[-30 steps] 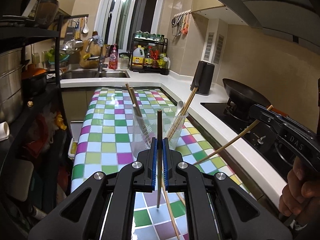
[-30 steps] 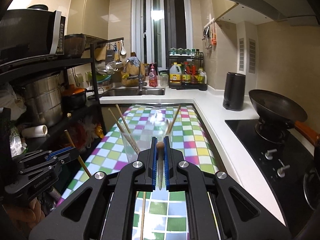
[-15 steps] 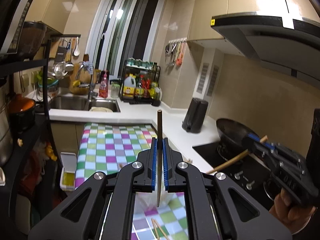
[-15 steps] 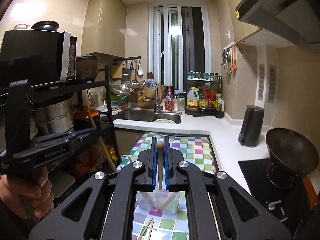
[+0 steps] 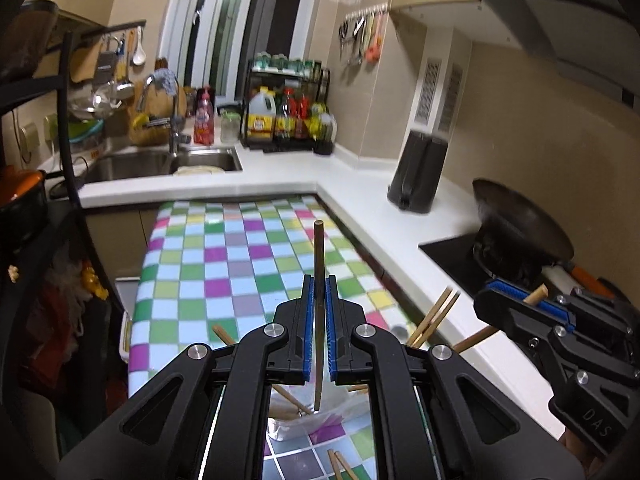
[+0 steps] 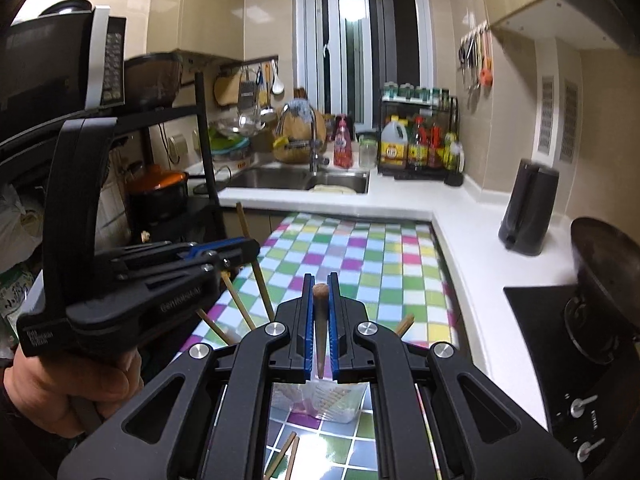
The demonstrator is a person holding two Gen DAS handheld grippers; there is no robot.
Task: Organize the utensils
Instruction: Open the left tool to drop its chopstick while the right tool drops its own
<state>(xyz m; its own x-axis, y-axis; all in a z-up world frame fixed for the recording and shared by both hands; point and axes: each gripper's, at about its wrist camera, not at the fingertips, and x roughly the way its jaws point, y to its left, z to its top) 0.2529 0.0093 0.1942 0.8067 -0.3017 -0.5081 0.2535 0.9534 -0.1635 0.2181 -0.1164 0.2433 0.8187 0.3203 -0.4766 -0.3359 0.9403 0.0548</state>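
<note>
Tilting downward, both grippers' fingers [image 5: 307,320] [image 6: 306,312] clamp one chopstick [image 5: 319,264] [image 6: 321,320] each above the glass [image 6: 320,400].

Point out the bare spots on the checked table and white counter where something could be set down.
Free: the far half of the checked tablecloth, up to the white counter; also the counter stretch between the black bottle rack and the dark kettle. Crowded: the near end, with the clear glass cup of wooden chopsticks and loose ones beside it.
</note>
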